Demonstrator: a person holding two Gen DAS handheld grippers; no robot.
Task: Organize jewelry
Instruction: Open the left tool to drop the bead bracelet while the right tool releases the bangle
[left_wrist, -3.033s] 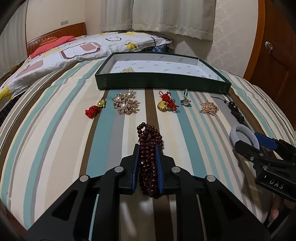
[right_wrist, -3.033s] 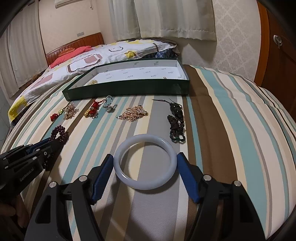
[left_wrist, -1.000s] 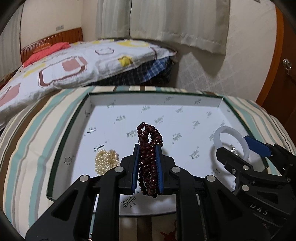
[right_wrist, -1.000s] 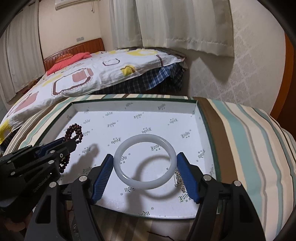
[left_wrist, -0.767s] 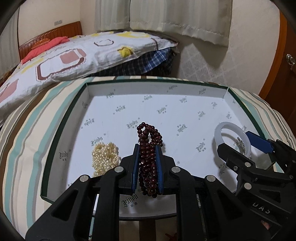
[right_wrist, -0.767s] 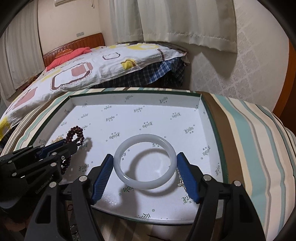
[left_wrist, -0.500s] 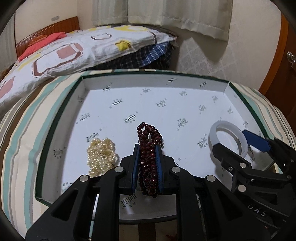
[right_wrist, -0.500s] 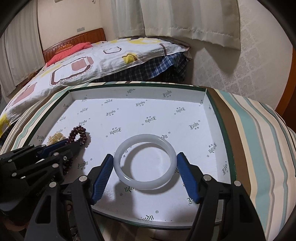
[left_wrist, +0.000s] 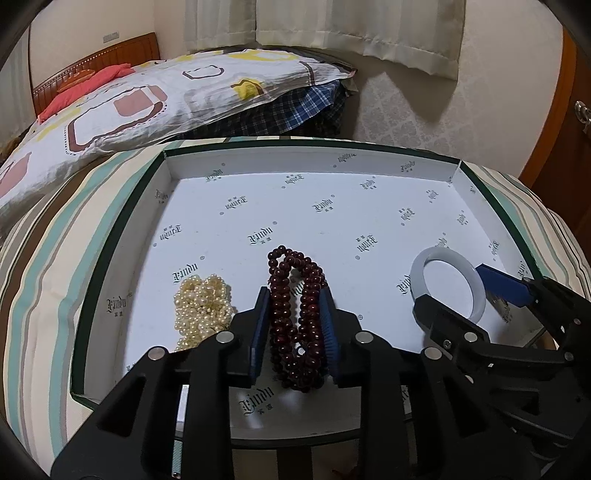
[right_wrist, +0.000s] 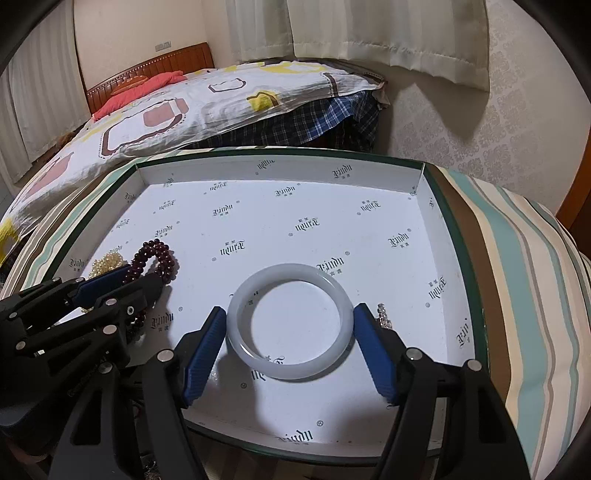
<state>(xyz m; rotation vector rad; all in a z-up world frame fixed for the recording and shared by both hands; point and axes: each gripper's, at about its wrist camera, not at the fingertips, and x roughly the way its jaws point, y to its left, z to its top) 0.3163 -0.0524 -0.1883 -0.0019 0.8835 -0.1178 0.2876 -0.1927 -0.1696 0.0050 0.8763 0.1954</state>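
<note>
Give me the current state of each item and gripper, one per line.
left gripper: jaws just opening, pads off the beads.
dark red bead strand: between the left pads, lying in the box.
pearl strand: heaped on the box floor, left of the beads.
right gripper: pads against the bangle's sides.
white bangle: gripped, over the box floor.
box: open, no lid.

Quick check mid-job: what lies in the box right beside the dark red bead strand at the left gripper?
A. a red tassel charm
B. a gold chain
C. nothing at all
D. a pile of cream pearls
D: a pile of cream pearls lies on the white floor of the box, just left of the dark red bead strand that sits between the left gripper fingers.
</note>
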